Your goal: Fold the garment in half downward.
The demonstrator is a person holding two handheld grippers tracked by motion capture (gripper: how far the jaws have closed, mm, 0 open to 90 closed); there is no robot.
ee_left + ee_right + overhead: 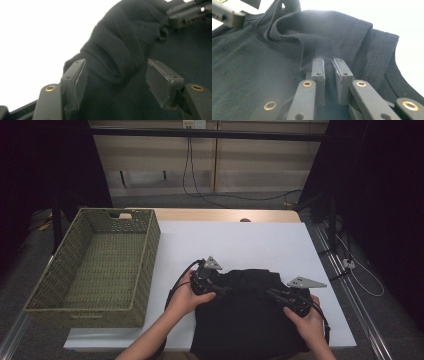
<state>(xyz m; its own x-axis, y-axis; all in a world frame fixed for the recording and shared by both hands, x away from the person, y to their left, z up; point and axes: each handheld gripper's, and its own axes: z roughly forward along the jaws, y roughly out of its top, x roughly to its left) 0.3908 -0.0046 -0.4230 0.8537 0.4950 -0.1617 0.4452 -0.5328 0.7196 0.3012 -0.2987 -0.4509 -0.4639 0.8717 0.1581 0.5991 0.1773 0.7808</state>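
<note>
The black cotton garment (252, 317) lies folded on the white table cover (240, 245), at the near edge between the person's two hands and well right of the woven olive-green basket (97, 265). Its far edge is bunched into soft ridges; in the right gripper view a stitched hem (374, 60) runs down the side of a fold.

The right gripper (329, 66) is pinched on the cloth — its two black jaws stand almost together with a thin layer of the dark fabric caught between the pads, at the garment's far right corner as the high view shows it (290, 296). The right hand (307, 317) grips it from below.

The left gripper (116, 77) stands well apart at the jaws (no earlier look is on hand). A rolled hump of the black fabric lies between its pads (157, 80), but the pads do not press on it, so nothing is held there. In the high view this gripper (207, 279) sits at the garment's far left corner, the left hand (187, 297) wrapped around it, with a grey three-cornered plate (213, 264) on top.
</note>
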